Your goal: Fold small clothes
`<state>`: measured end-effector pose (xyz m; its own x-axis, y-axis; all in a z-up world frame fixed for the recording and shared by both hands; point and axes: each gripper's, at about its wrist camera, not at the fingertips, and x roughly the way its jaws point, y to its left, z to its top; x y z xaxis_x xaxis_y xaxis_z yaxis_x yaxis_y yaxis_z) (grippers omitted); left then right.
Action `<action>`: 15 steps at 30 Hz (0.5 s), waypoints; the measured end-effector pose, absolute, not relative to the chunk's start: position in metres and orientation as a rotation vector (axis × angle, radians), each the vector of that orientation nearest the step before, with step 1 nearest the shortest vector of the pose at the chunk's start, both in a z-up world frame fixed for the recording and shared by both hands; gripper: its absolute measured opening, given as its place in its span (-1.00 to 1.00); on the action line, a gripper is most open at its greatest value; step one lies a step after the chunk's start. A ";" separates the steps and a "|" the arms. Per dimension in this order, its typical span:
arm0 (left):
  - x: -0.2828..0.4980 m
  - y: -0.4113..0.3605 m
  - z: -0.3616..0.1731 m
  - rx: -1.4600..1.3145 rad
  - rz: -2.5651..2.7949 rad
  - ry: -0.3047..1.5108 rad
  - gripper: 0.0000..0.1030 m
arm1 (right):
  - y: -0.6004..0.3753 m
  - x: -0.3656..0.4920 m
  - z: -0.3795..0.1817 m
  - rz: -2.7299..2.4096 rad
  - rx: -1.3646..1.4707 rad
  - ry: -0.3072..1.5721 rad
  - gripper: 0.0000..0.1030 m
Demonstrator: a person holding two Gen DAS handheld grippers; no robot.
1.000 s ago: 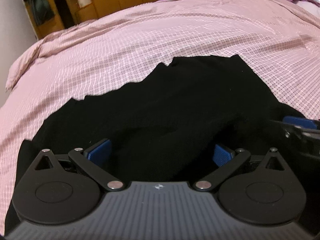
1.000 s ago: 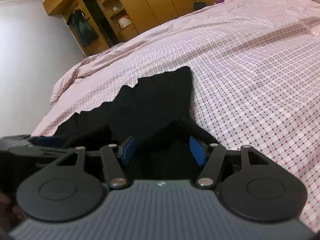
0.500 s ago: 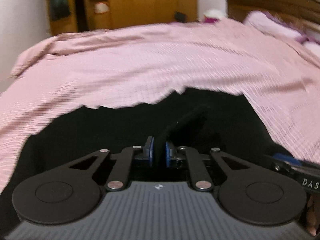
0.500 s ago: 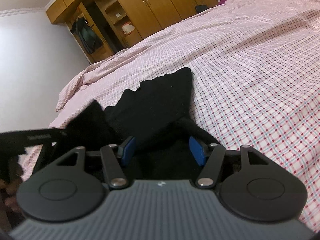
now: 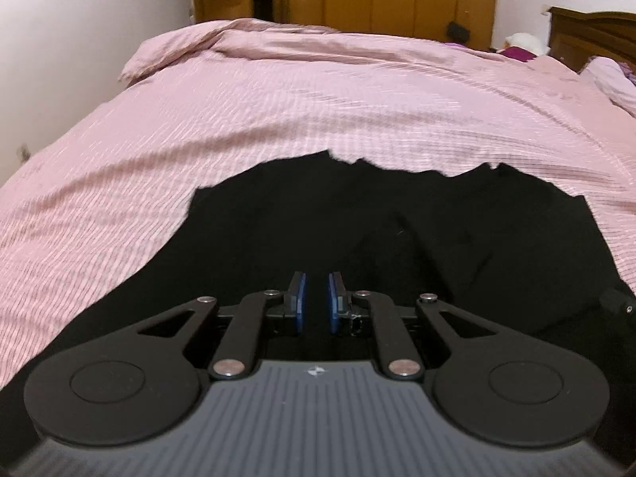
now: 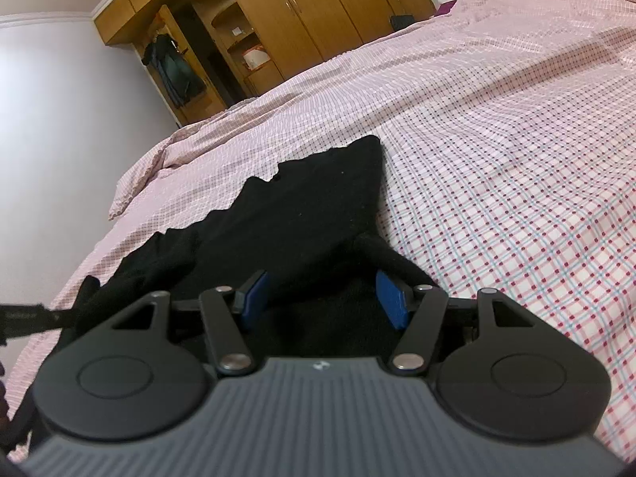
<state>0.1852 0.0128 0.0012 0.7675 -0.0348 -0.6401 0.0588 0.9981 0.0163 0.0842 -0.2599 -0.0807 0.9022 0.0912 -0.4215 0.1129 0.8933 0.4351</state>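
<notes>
Fabric: black garment (image 5: 397, 230) lies spread on the pink checked bedspread (image 5: 278, 127), near edge bunched under both tools. Soft, limp, light knit by the look of it; it will drape and sag rather than hold a crease, and the ragged far hem (image 6: 318, 159) looks stretchy.

Left claw (image 5: 316, 302) has just been closing: pads nearly pressed together, narrow gap, dark cloth between them, so I read it as pinching a fold of the garment. Black on black, so contact isn't crisp.

Right claw (image 6: 322, 298) spread about halfway, garment bunched between the pads; can't tell if they press on it.

Judgement: grip at corners or along an edge, two layers at most; a mid-panel pinch will just pull up a tent. Lift low so the bedspread doesn't drag along.
</notes>
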 end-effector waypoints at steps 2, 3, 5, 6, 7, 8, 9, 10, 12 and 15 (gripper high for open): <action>0.182 0.022 0.001 0.038 -0.046 0.710 -0.70 | -0.259 0.085 -0.080 -0.013 0.468 0.452 0.19; 0.180 0.027 0.000 0.043 -0.044 0.719 -0.69 | -0.259 0.085 -0.080 -0.015 0.467 0.454 0.19; 0.177 0.034 -0.001 0.061 -0.034 0.737 -0.49 | -0.257 0.086 -0.077 -0.025 0.460 0.466 0.19; 0.175 0.038 -0.001 0.071 -0.026 0.743 -0.36 | -0.255 0.086 -0.074 -0.033 0.452 0.475 0.19; 0.172 0.042 -0.001 0.079 -0.018 0.744 -0.02 | -0.253 0.085 -0.070 -0.043 0.444 0.485 0.19; 0.169 0.048 0.000 0.091 -0.005 0.742 0.24 | -0.250 0.085 -0.065 -0.051 0.436 0.494 0.24; 0.166 0.053 0.001 0.103 0.009 0.733 0.32 | -0.247 0.084 -0.060 -0.056 0.427 0.499 0.24; 0.163 0.059 0.003 0.124 0.029 0.719 0.38 | -0.243 0.083 -0.056 -0.055 0.418 0.501 0.24; 0.157 0.071 0.006 0.165 0.057 0.701 0.42 | -0.233 0.082 -0.045 -0.043 0.389 0.499 0.24; 0.152 0.095 0.011 0.187 0.077 0.695 0.43 | -0.218 0.084 -0.033 -0.001 0.354 0.494 0.24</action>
<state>0.1520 0.0951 0.0108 0.7661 0.1325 -0.6289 -0.0083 0.9805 0.1965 0.0841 -0.2176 -0.0326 0.8818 0.0840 -0.4641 0.0857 0.9391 0.3327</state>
